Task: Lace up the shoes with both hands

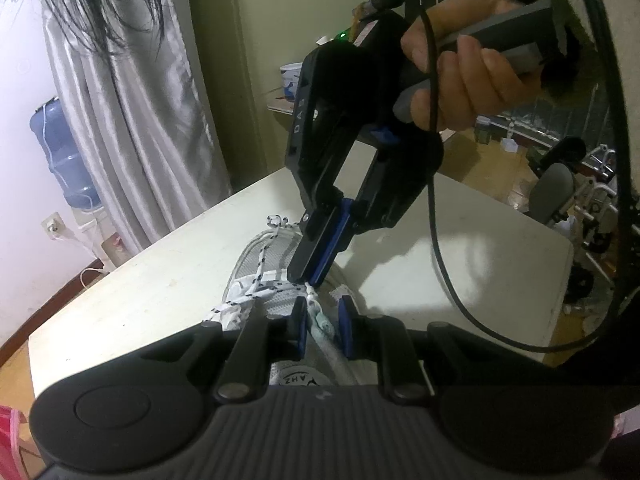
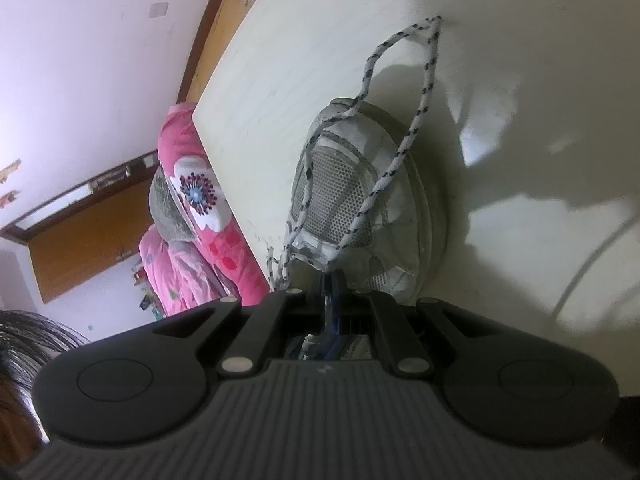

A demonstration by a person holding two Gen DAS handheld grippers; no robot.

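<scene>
My right gripper [image 1: 308,278] pinches the lace [image 1: 276,290] above the shoe [image 2: 360,208]. My left gripper [image 1: 323,330] has narrow jaws straddling the shoe's tongue; grip unclear.

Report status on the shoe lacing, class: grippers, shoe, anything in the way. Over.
Right gripper shut on the lace at mid-shoe. Left gripper slightly open, astride the tongue. Shoe flat on table, lace ends loose past toe. No obstruction.

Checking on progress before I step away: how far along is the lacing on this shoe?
Done: lace crosses the shoe's lower eyelets. In hand: right gripper, jaws shut, pinches the lace at the tongue; left gripper straddles the tongue, jaws slightly apart. Left: upper eyelets; a long loop lies slack past the toe.
</scene>
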